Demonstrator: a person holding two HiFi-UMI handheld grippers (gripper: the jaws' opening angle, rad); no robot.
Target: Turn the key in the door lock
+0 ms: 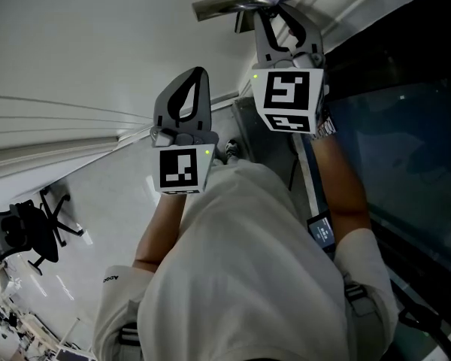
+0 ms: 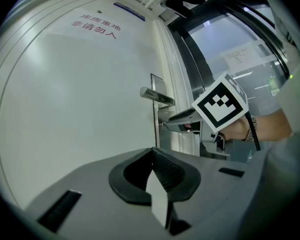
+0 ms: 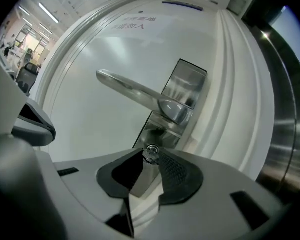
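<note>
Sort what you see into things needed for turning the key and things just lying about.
Needed: small metal key; silver lock plate on the white door; right gripper, closed on the key.
Just about: black office chair; white paper notice on the glass panel; idle left gripper.

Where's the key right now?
Right gripper view, centre: the key sits in the lock plate just below the door handle, pinched by the right gripper at its jaw tips.

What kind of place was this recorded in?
Probably an office building interior: a white door with a silver metal lever handle, a dark glass partition beside it, and a black swivel office chair.
</note>
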